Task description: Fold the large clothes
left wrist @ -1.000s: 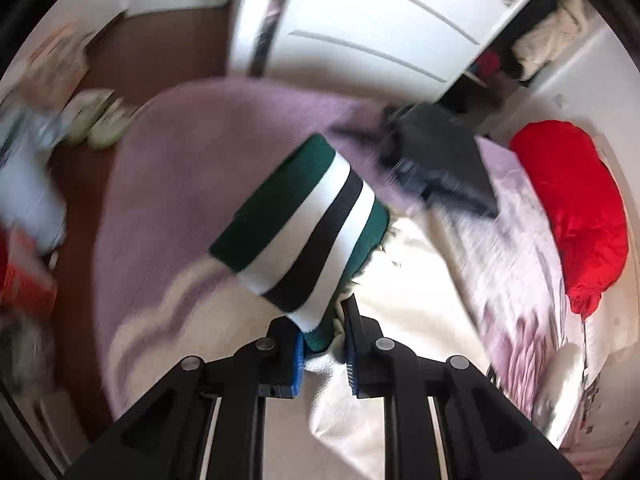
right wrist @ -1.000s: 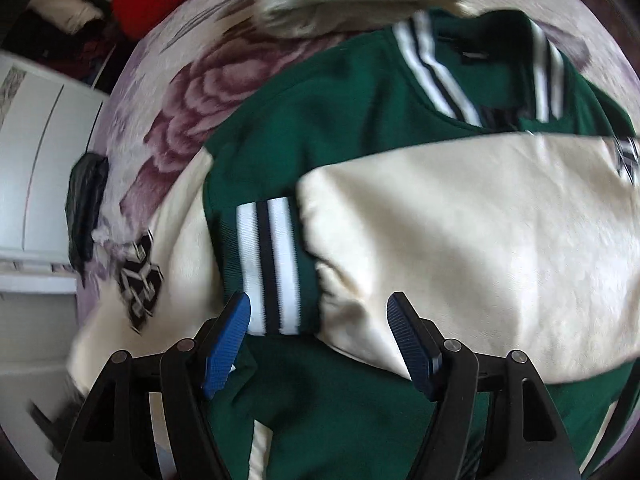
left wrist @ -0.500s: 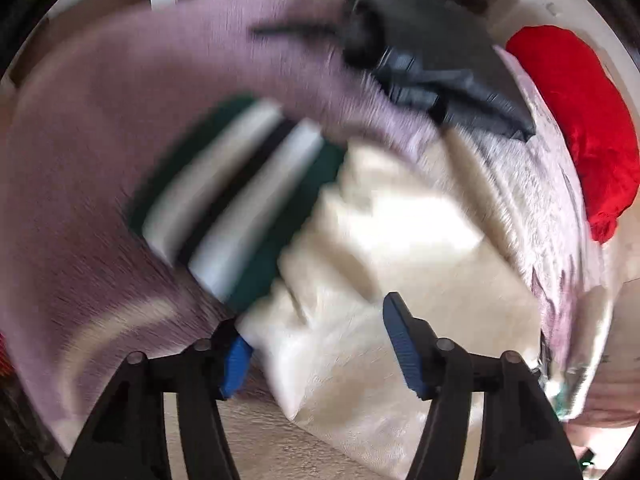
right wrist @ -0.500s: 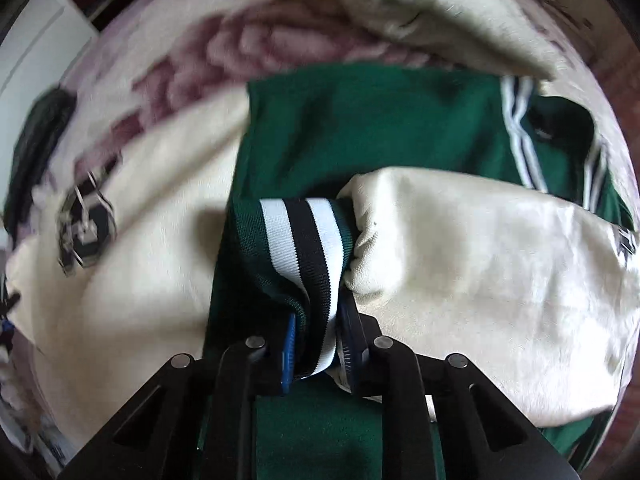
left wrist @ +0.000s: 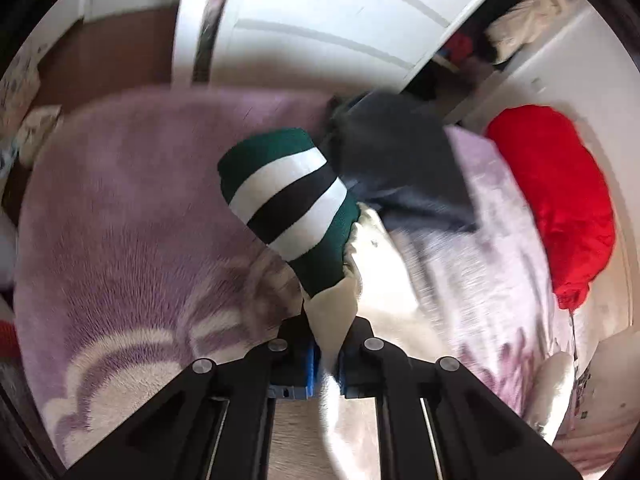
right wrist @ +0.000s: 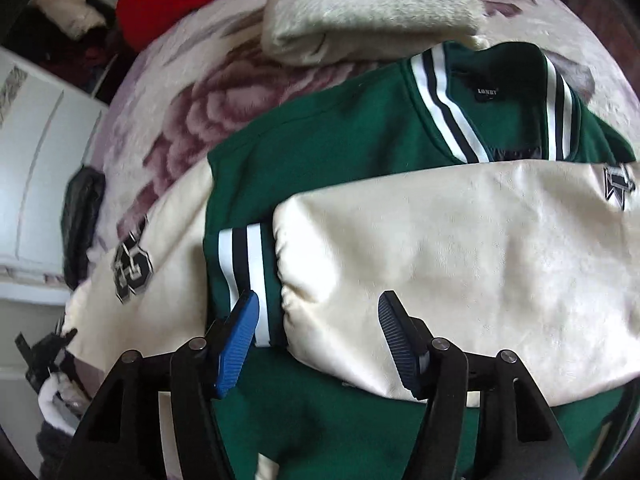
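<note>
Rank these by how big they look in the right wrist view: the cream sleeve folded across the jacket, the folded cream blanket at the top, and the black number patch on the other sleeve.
1. Cream sleeve, largest, though it is nearest the camera.
2. Folded cream blanket.
3. Number patch, clearly smallest.

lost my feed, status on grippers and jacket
Left gripper shut on cream sleeve, striped cuff up. Right gripper opening, empty, over the other sleeve, folded across green jacket. Nothing in the way.
</note>
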The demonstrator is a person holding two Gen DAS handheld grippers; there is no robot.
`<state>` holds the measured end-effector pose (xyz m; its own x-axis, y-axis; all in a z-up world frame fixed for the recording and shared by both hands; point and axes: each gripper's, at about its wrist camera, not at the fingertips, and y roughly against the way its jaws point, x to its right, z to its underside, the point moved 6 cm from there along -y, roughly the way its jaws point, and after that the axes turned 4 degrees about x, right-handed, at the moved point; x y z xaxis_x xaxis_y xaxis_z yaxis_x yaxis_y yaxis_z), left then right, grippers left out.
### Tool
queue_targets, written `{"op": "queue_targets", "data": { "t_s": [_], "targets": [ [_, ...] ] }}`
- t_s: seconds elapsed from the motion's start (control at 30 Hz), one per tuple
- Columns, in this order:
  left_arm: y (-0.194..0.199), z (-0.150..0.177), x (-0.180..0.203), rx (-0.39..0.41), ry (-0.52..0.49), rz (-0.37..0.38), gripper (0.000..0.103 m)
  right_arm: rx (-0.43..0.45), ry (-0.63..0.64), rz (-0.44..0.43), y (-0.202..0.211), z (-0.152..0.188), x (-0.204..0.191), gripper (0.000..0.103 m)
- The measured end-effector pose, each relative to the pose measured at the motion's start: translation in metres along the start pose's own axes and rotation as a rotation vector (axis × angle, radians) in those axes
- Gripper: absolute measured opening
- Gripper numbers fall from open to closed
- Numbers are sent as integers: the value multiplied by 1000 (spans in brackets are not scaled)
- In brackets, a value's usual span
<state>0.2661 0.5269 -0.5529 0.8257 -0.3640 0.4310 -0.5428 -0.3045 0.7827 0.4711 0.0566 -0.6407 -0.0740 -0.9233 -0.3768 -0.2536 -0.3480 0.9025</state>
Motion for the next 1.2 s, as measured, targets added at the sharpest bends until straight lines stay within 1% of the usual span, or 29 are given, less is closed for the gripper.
{"op": "queue_targets", "data": {
  "t_s": [0.03,0.07,0.1,0.13,0.2,0.23,0.27,0.3,0.33,0.37,0.4,0.47,0.5,0.53,0.57,0.63,0.67,0.7,0.73,0.77,0.9,0.93,0.97,1.0,1.03,1.1,1.13,1.2],
  "targets": [
    [16,-6,16,29,-32,19,5,-23,-27,-24,-10,1,3,64],
    [21,-8,25,44,-50,27,5,-79,-54,-35,-28,6,9,64],
    [33,-11,39,66,-78,39,5,-123,-64,-27,-45,10,3,64],
    [50,-12,60,97,-126,53,5,-159,-80,-24,-57,13,8,64],
    [68,-11,89,140,-194,69,5,-139,-104,-42,-53,9,15,64],
    [86,-6,114,173,-253,83,5,-134,-93,-20,-46,8,19,64],
    [93,-3,128,189,-285,89,5,-125,-76,36,-38,7,26,64],
    [108,8,154,218,-356,98,5,-108,-54,101,-29,6,35,69],
    [117,20,172,234,-403,102,5,-87,-19,192,-19,6,46,83],
    [126,35,196,250,-465,109,5,-63,24,281,-9,4,56,90],
    [133,50,211,254,-507,114,5,-43,74,363,-1,3,67,97],
    [145,94,251,240,-603,142,4,-24,143,488,13,2,91,98],
    [151,110,263,236,-638,153,4,-28,147,509,18,3,104,98],
    [151,135,279,222,-683,169,4,-35,133,509,25,4,118,98],
    [154,168,299,195,-735,197,4,-42,114,502,33,6,135,98],
    [160,220,326,147,-801,239,3,-43,77,479,47,8,164,98],
    [160,234,333,129,-822,254,3,-37,57,468,59,10,184,98],
    [164,271,349,97,-868,281,3,-31,44,461,65,10,197,98],
    [167,300,359,75,-905,300,3,-26,30,453,71,10,208,98],
    [170,328,369,54,-939,323,3,-16,-5,421,82,12,229,98],
    [179,440,407,-38,-1075,412,3,15,-141,381,116,15,298,98],
    [183,463,412,-63,-1100,430,2,20,-171,374,124,18,312,98],
    [186,485,414,-82,-1129,440,2,28,-226,363,137,22,339,98],
    [187,512,418,-110,-1159,449,2,33,-258,358,144,23,356,98],
    [187,549,421,-158,-1186,465,2,37,-299,360,154,28,379,98],
    [190,599,424,-192,-1249,467,2,38,-368,364,170,36,425,98],
    [189,618,426,-210,-1271,471,2,38,-406,370,179,43,453,98],
    [186,654,428,-234,-1307,457,2,25,-451,389,189,54,490,98]
  ]
}}
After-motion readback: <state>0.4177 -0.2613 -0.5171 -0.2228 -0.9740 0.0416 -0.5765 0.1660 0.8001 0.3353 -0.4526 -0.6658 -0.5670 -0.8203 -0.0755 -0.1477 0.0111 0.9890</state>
